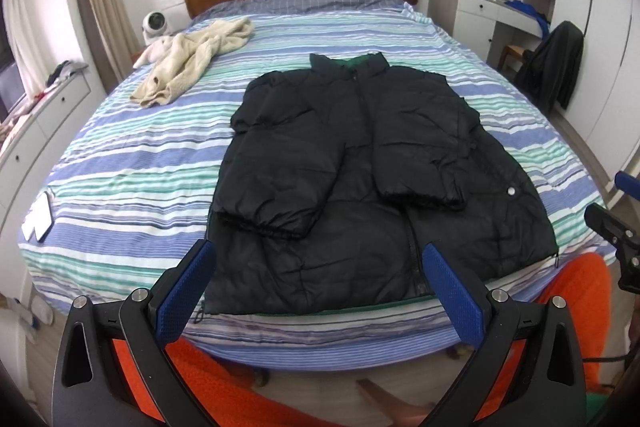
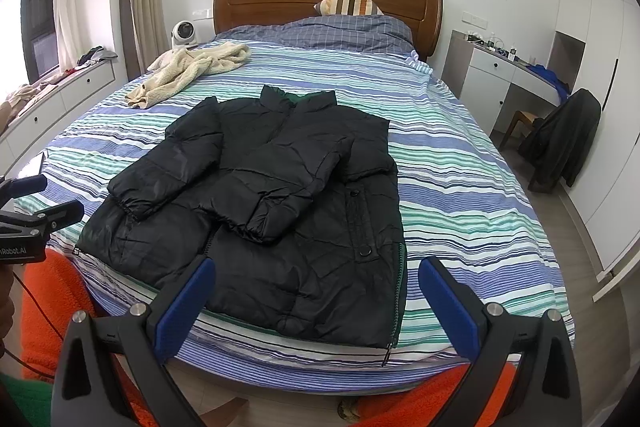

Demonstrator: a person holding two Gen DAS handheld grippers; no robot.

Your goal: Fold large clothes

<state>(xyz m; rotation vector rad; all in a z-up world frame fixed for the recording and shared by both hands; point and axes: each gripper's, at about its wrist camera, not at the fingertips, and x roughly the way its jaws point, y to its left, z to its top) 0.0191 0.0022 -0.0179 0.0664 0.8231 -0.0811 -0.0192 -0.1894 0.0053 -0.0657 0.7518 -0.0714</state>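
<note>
While the black quilted puffer jacket lies flat near the foot of the blue-and-green striped bed – both sleeves folded across its front – I hold my left gripper and right gripper above its hem, jaws spread wide, empty

Black puffer jacket, sleeves crossed

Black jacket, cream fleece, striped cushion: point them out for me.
black jacket (image 1: 360,131), left wrist view, chest beside the zip.
cream fleece (image 1: 192,61), left wrist view, middle of the heap.
striped cushion (image 2: 350,1), right wrist view, its face.
</note>
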